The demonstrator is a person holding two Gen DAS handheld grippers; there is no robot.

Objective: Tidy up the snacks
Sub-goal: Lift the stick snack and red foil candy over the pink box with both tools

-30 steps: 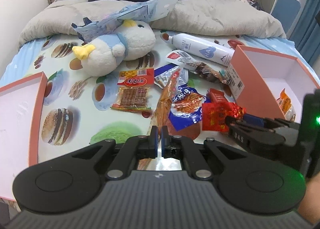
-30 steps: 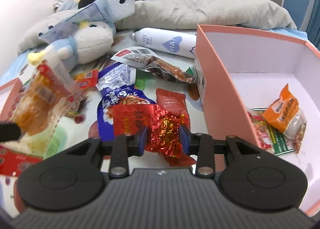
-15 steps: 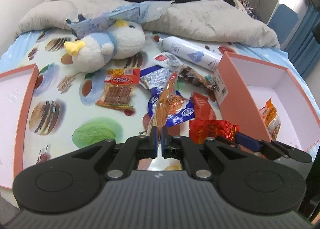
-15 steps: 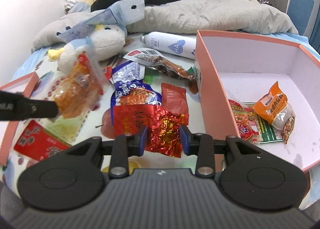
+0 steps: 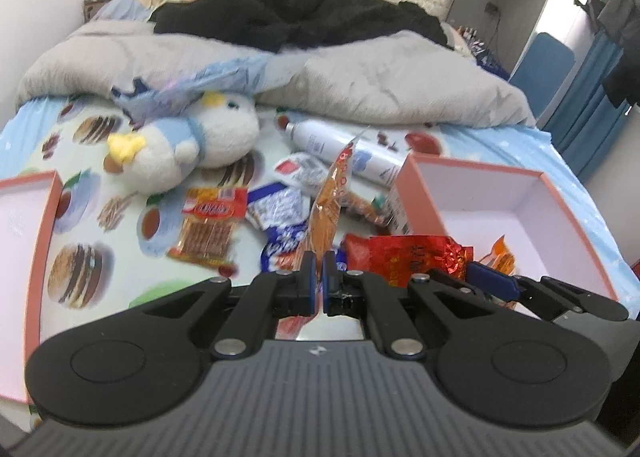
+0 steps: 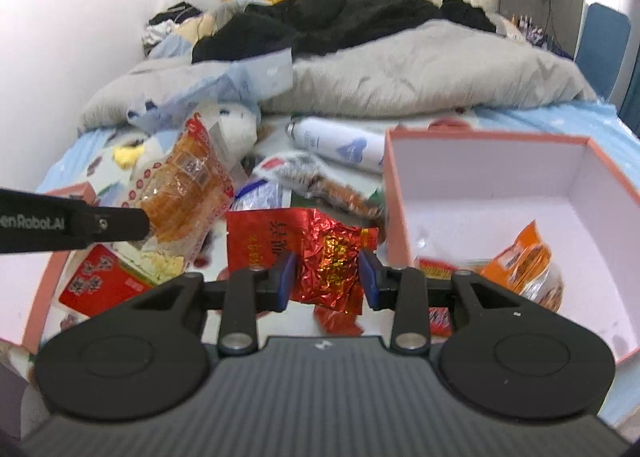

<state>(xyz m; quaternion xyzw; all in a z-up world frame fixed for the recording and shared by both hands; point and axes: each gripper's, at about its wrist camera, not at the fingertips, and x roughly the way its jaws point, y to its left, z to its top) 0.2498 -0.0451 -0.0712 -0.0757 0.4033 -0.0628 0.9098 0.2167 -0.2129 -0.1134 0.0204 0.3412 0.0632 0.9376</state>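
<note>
Left gripper (image 5: pixel 319 263) jaws clamped on orange clear-plastic snack packet (image 5: pixel 329 201), edge-on, print unreadable. Right gripper (image 6: pixel 327 277) jaws clamped on crinkled red foil snack pouch (image 6: pixel 320 253). Both raised higher above bed than 1 second ago; pink cardboard box (image 6: pixel 472 177) beside, corner cut off.

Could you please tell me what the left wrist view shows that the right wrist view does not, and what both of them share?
Only the left wrist view shows the strip-snack packet lying beside the plush bird. Only the right wrist view shows the broad face of the orange packet in the left gripper. Both show the red foil packet in the right gripper, the pink box and the white bottle.
</note>
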